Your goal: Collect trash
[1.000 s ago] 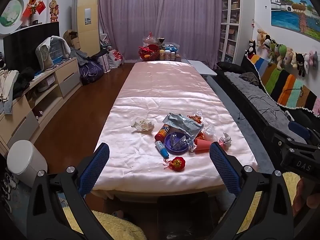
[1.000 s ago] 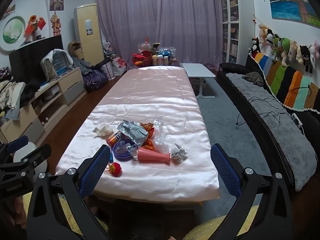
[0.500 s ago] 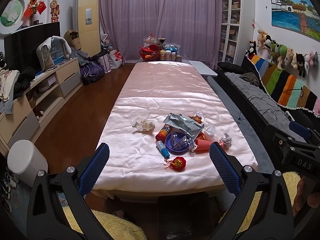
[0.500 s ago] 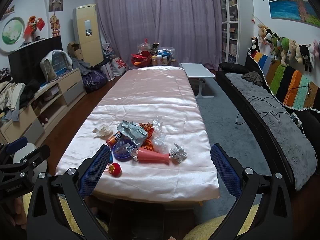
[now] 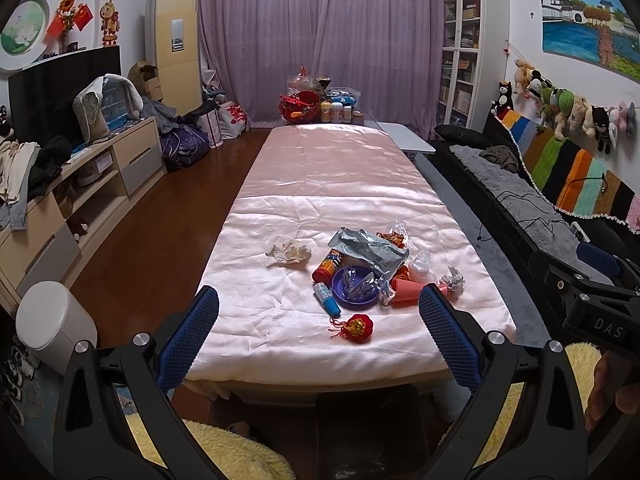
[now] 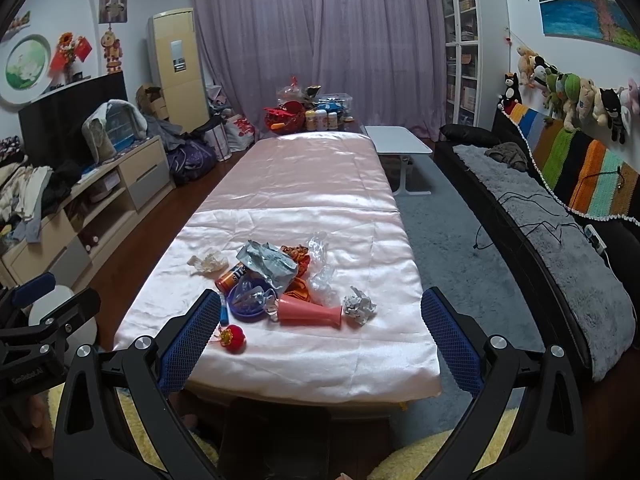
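Observation:
A pile of trash lies near the front of the long table under a pink cloth (image 5: 332, 184): a crumpled tissue (image 5: 290, 251), a grey foil bag (image 5: 370, 247), an orange can (image 5: 327, 266), a purple bowl (image 5: 354, 285), a pink cup (image 6: 310, 312), a foil ball (image 6: 359, 306), a blue tube (image 5: 327, 298) and a red ornament (image 5: 357, 326). My left gripper (image 5: 318, 320) is open and empty, short of the table's front edge. My right gripper (image 6: 316, 320) is open and empty, also before the front edge.
A white lidded bin (image 5: 56, 326) stands on the floor at the left. A low cabinet (image 5: 80, 184) lines the left wall. A black sofa (image 6: 560, 248) runs along the right. A small white side table (image 6: 398, 142) and bottles (image 6: 324, 118) stand at the far end.
Both grippers have shifted only slightly; the view of the table has barely changed. Nothing was taken hold of.

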Demonstrator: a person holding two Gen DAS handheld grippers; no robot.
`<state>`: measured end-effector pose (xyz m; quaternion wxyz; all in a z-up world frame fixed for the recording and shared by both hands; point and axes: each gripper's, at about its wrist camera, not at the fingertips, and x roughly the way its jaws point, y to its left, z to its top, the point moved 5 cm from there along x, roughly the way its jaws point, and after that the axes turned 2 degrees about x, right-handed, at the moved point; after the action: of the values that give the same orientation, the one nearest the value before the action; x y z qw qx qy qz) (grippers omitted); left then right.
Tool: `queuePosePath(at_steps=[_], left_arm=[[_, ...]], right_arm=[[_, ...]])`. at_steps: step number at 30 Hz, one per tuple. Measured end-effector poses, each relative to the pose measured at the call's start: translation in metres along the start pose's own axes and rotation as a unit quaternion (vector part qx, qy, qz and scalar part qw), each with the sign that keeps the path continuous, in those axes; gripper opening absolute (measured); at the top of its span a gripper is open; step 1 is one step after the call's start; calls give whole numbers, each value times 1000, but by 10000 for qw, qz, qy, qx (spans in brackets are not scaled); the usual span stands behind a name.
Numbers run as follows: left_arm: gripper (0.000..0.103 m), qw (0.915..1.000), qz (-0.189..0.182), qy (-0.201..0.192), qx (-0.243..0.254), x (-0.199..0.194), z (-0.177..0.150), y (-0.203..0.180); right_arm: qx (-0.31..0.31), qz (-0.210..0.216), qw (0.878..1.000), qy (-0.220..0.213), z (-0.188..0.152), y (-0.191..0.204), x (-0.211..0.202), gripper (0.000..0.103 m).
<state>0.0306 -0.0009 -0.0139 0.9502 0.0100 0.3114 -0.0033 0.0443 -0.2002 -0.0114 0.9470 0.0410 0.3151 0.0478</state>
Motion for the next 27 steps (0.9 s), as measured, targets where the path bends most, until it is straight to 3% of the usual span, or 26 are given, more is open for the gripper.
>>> queuePosePath(at_steps=[27], left_arm=[[95,10000,7,-7,0,-4,2,6]], right_arm=[[37,-28,10000,18,0,-3,5,100]])
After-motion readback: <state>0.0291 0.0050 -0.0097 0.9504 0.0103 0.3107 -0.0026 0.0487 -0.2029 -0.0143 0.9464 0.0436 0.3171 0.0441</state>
